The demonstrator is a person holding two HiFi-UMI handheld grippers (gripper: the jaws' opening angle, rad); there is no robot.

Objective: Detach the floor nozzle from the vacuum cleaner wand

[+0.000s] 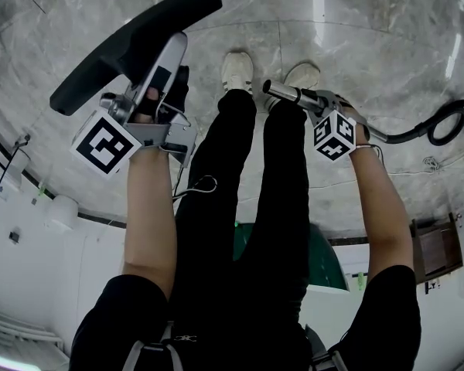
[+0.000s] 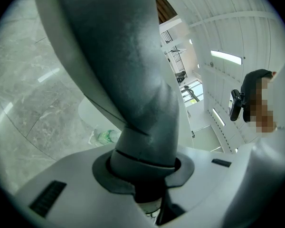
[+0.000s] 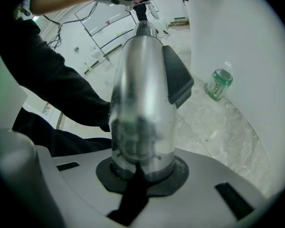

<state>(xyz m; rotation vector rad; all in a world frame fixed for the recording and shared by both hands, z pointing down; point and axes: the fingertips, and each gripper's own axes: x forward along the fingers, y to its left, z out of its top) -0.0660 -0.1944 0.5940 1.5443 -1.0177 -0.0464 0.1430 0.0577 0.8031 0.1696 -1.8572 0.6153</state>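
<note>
The left gripper is clamped tight on the matte grey plastic neck of the long black floor nozzle. That nozzle sticks out to the far left, up off the pale marble floor. The right gripper is clenched on the shiny chrome wand tube, nearer than the black clip on its side, angled down by the person's white shoes. It looks like one grip per part, so each can be pulled against the other. The head view shows a clear gap between the nozzle and the wand tip, so the split seems done. A black hose trails off right, and a green plastic bottle sits on the floor farther out.
</note>
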